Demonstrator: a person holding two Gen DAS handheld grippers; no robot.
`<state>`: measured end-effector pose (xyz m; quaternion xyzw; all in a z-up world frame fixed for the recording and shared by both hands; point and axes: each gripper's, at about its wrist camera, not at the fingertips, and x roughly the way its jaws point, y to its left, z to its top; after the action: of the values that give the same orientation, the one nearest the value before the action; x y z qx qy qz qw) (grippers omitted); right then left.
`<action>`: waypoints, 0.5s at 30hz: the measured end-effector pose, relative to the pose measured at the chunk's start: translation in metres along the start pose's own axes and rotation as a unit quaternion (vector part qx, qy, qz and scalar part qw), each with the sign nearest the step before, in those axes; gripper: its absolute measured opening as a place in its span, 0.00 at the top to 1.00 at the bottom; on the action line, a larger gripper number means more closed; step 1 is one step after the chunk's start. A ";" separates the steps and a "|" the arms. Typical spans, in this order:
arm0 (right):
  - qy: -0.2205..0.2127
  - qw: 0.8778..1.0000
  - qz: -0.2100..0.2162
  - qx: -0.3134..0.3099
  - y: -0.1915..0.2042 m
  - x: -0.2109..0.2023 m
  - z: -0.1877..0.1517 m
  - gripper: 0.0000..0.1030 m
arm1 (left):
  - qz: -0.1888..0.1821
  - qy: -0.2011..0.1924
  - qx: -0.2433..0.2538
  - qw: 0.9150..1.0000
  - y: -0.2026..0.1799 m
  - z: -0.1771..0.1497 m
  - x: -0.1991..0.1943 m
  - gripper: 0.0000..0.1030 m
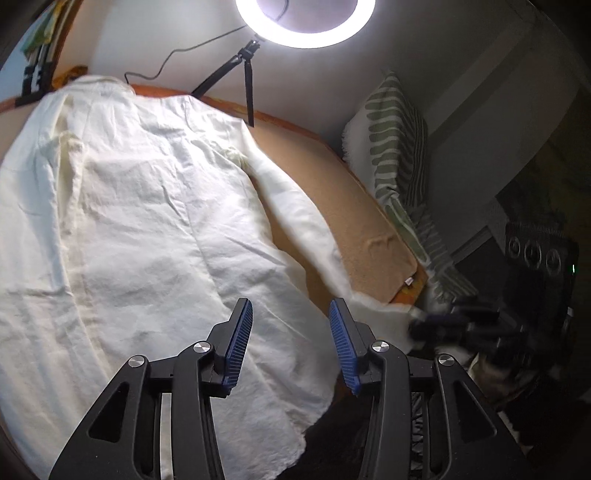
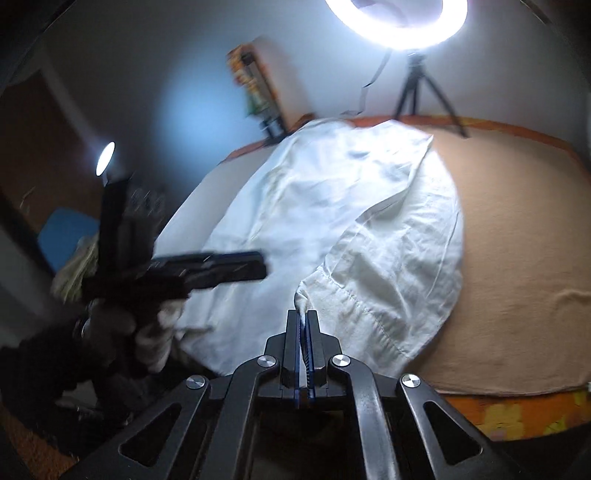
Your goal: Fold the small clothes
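Observation:
A cream-white long-sleeved shirt (image 1: 140,206) lies spread flat on a tan blanket (image 1: 332,192). Its right sleeve (image 1: 306,221) stretches toward the blanket's near right corner. My left gripper (image 1: 291,306) is open and empty, hovering over the shirt's lower hem. My right gripper (image 2: 303,314) is shut on the sleeve cuff (image 2: 301,295) and holds it lifted; the sleeve (image 2: 391,258) drapes back over the shirt body (image 2: 295,199). In the left wrist view the right gripper (image 1: 443,325) shows blurred at the cuff. In the right wrist view the left gripper (image 2: 221,269) shows blurred at left.
A ring light (image 1: 304,22) on a small tripod (image 1: 245,74) stands at the far edge of the bed. A green-striped cushion (image 1: 395,140) leans at the right. An orange patterned sheet edge (image 2: 517,410) borders the blanket. A second lamp (image 2: 105,158) glows at left.

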<state>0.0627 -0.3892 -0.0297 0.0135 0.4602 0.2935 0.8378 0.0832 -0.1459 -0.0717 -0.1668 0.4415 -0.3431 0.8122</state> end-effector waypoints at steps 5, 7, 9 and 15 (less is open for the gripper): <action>0.051 0.998 0.022 -0.036 0.011 0.023 -0.007 0.88 | 0.017 0.027 0.006 0.999 -0.006 -0.010 0.023 0.59; 0.047 0.997 0.036 -0.050 0.010 0.016 0.001 0.74 | 0.019 0.034 0.002 0.999 -0.006 -0.014 0.030 0.59; 0.036 0.996 0.050 -0.065 0.009 0.001 0.014 0.71 | 0.011 0.040 -0.004 0.999 -0.003 -0.018 0.031 0.59; -0.005 0.997 -0.016 -0.078 -0.018 -0.015 0.083 0.68 | 0.040 0.052 0.018 0.998 -0.011 -0.025 0.048 0.59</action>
<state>0.1300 -0.3908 0.0248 -0.0576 0.4321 0.3151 0.8430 0.0753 -0.1866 -0.1079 -0.1161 0.4830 -0.3269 0.8040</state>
